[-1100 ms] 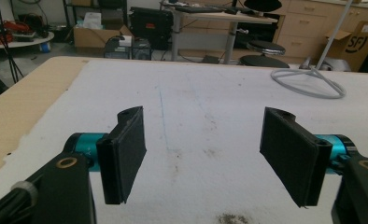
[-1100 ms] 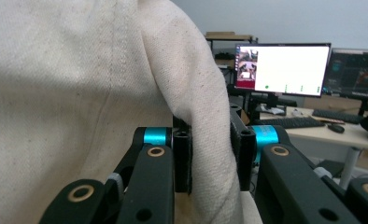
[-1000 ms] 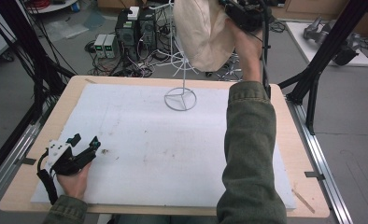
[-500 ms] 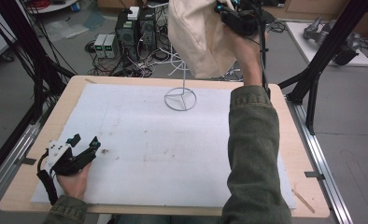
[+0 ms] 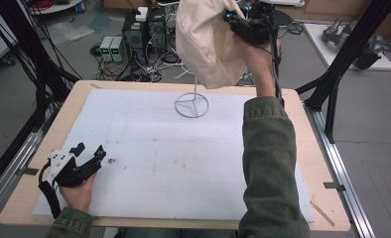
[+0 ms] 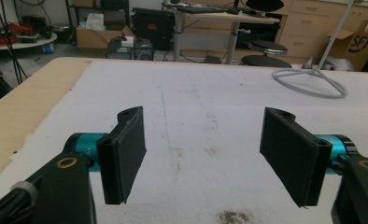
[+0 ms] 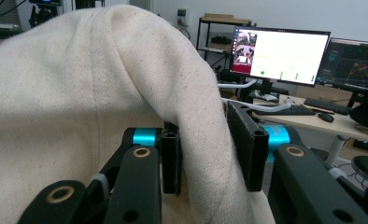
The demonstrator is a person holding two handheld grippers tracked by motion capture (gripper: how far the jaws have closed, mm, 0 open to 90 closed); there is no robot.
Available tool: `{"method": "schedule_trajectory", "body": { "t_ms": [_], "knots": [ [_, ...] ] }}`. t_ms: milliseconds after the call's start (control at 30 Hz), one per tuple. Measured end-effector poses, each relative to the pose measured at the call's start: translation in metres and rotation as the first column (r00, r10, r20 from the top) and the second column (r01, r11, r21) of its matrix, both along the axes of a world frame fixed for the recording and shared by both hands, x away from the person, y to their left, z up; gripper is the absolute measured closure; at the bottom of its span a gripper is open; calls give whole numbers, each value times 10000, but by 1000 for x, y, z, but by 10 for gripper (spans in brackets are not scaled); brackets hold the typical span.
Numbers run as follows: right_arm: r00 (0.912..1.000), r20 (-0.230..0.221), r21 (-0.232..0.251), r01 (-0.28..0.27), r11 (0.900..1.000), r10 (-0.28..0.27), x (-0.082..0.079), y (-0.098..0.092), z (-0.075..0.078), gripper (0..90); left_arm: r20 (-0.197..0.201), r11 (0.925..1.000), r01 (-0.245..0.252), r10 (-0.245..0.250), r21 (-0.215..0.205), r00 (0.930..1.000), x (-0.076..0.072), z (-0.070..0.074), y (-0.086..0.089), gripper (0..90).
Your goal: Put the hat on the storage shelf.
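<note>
A cream cloth [image 5: 206,42] hangs high over the far middle of the table, above a white wire stand [image 5: 191,105] with a ring base. My right gripper [image 5: 231,19] is shut on a fold of that cloth [image 7: 102,93], which fills the gap between its jaws [image 7: 203,149]. The stand's upper part is hidden behind the cloth. My left gripper [image 5: 90,149] rests low at the table's near left, open with nothing between its pads [image 6: 203,154]. In the left gripper view the stand's ring base [image 6: 308,77] lies far off to the right.
A white sheet [image 5: 183,158] covers most of the wooden table [image 5: 25,183]. Black frame posts [image 5: 332,99] stand at the table's sides. Electronics and cables [image 5: 134,34] sit on the floor beyond the far edge. Monitors [image 7: 280,53] stand on a desk behind.
My right gripper has carried the cloth a little to the left, over the stand. The left gripper has stayed put.
</note>
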State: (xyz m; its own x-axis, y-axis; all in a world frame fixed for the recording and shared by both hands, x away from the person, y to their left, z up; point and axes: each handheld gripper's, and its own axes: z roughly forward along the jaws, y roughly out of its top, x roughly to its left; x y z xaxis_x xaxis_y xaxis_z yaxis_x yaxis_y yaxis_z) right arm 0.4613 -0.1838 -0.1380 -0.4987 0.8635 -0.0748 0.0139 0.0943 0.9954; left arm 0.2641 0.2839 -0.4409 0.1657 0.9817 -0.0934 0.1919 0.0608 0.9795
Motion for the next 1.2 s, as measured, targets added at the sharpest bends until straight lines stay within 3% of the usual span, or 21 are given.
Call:
{"method": "schedule_trajectory", "body": {
  "t_ms": [333, 433, 533, 567, 767, 967, 1200],
  "knots": [
    [9995, -314, 151, 63, 9999, -59, 2, -10, -7, 559, 0, 10000, -27, 27, -47, 10000, 0, 0, 1, 312],
    [9988, -436, 158, 226, 9996, -219, 1, -13, -12, 443, -9, 10000, -18, 18, -26, 10000, 0, 0, 0, 312],
    [9983, -425, -60, 400, 9992, -402, 1, -14, -15, 404, -66, 10000, 45, -45, -13, 10000, 0, -1, 1, 312],
    [9975, -528, 90, 478, 9988, -473, 1, -17, -18, 379, -56, 10000, 36, -37, -30, 10000, 0, -1, 1, 312],
    [9956, -741, 325, 592, 9977, -567, 1, -24, -19, 339, -29, 10000, 3, -3, -95, 10000, 0, -1, 1, 312],
    [9957, -703, 70, 605, 9981, -598, -2, -24, -17, 328, -23, 9999, 16, -16, -115, 10000, 0, -1, 0, 312],
    [9958, -731, 123, 570, 9983, -560, -4, -25, -17, 289, -9, 9999, 30, -30, -106, 10000, -1, 0, 0, 312]
  ]
}}
